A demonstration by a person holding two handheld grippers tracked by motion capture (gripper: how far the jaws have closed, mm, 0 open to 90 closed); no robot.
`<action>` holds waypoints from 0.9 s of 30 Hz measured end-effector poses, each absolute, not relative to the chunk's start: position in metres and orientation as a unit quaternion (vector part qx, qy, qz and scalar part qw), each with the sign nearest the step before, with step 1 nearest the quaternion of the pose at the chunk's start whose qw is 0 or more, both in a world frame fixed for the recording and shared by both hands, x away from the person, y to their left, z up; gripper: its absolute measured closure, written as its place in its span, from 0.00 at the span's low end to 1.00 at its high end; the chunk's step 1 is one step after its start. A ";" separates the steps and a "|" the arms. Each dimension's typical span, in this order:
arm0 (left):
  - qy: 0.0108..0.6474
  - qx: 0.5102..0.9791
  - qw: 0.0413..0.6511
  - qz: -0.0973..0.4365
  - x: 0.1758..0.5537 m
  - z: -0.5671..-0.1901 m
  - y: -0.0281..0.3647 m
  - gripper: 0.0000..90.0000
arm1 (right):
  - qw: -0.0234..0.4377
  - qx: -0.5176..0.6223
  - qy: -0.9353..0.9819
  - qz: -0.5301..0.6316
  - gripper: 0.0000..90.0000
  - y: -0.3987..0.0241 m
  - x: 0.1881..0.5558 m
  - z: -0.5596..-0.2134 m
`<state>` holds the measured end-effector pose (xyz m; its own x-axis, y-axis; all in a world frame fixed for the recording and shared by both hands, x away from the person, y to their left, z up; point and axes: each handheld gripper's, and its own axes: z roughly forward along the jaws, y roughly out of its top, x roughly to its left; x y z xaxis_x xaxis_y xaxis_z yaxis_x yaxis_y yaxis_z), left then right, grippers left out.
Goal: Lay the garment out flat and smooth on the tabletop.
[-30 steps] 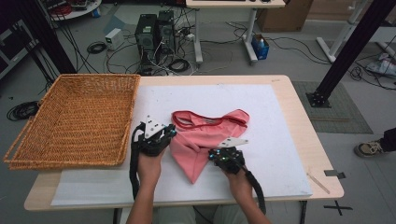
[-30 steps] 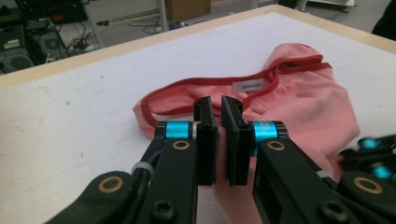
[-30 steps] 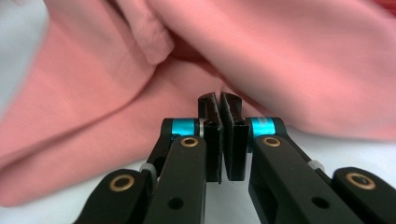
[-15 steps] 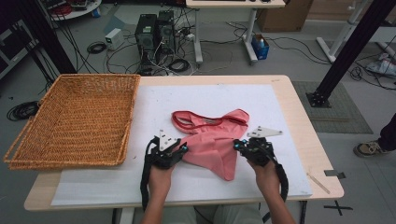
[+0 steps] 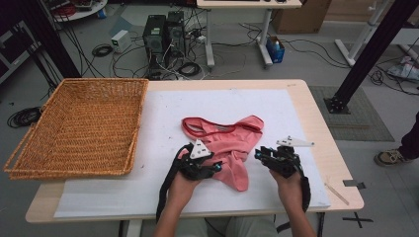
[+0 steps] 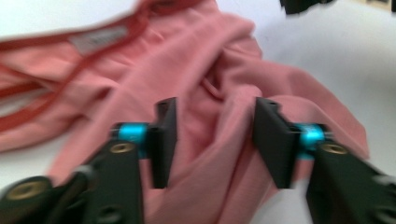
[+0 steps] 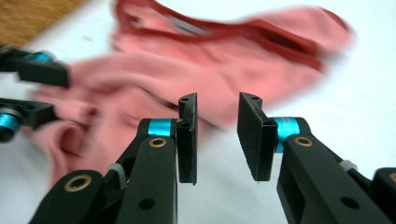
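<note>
Looking down from the high view, we found the pink top (image 5: 232,148) crumpled near the middle of the white sheet (image 5: 148,192) on the counter (image 5: 316,113), its red-trimmed neckline toward twelve o'clock and a narrow tail of cloth pointing toward six. Its long axis ran roughly twelve to six, leaning a little toward five.

The left claw (image 5: 213,168) sat at the top's eight o'clock edge, aimed toward three. Its jaws had just been closing a little, yet in the left gripper view they stood well apart with a bunched fold of the top (image 6: 219,121) lying between them, the pads not pressing on it; we judged it held nothing. The right claw (image 5: 260,154) lay at the top's four o'clock side, aimed toward nine, just beside the cloth but clear of it. Its jaws had just been opening, and in the right gripper view (image 7: 215,135) only white sheet showed in the gap, the top (image 7: 224,74) lying further ahead.

We judged the left claw the nearer one, already straddling cloth, while the right needed to travel toward ten o'clock to meet an edge. The basket (image 5: 79,128) stood off at nine o'clock.
</note>
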<state>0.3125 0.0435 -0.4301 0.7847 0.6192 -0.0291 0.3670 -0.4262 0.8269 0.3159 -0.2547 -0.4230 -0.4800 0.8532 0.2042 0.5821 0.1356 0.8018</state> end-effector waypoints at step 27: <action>0.398 0.731 0.522 0.184 0.252 -0.432 0.148 0.51 | 0.132 0.378 0.831 0.387 0.96 -0.177 0.294 -0.449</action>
<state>0.2523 0.1475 -0.4324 0.6149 0.7747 -0.1474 0.3905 -0.1367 0.9104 0.2942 -0.1766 -0.4493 -0.6797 0.7298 0.0736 0.5261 0.4152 0.7422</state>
